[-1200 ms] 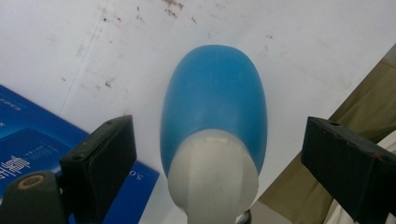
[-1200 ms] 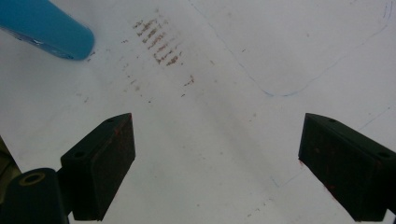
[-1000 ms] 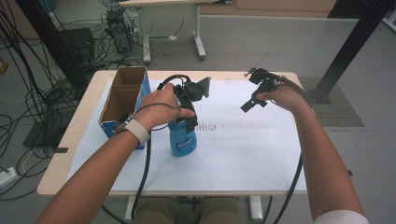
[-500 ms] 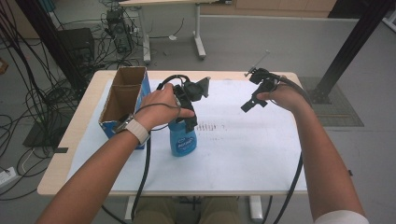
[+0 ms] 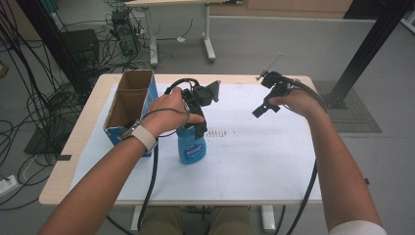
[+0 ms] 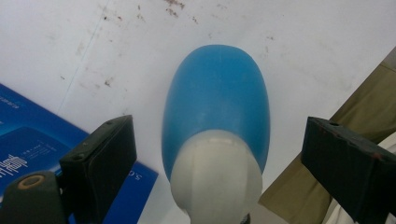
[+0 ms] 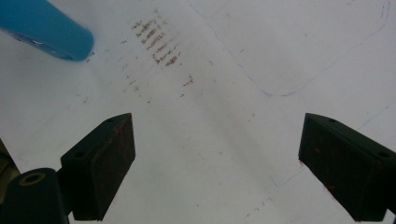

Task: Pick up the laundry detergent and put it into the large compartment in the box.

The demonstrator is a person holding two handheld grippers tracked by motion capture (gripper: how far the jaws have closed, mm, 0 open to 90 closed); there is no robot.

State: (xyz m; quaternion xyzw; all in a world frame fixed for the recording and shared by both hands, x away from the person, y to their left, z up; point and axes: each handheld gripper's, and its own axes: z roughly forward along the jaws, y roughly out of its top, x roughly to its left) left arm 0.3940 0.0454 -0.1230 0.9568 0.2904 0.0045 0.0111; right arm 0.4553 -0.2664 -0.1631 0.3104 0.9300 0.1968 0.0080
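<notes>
A blue bottle (image 5: pixel 192 147) with a white cap (image 6: pixel 217 179) stands upright on the white sheet, left of the table's middle. My left gripper (image 5: pixel 199 128) points down over its top. In the left gripper view the jaws stand wide apart on either side of the cap, with a gap between each pad and the bottle (image 6: pixel 217 102). My left gripper (image 6: pixel 217 126) is open. My right gripper (image 5: pixel 261 108) hovers above the sheet at the far right, open, with nothing between its fingers. In the right gripper view (image 7: pixel 215 121) the bottle's base (image 7: pixel 46 28) lies at the top left.
An open cardboard box (image 5: pixel 128 105) with blue sides (image 6: pixel 28 149) stands at the table's left, close beside the bottle. Brown smudges (image 5: pixel 222 133) mark the sheet between the two grippers. The wooden table edge (image 5: pixel 68 161) borders the sheet. Cables trail from both grippers.
</notes>
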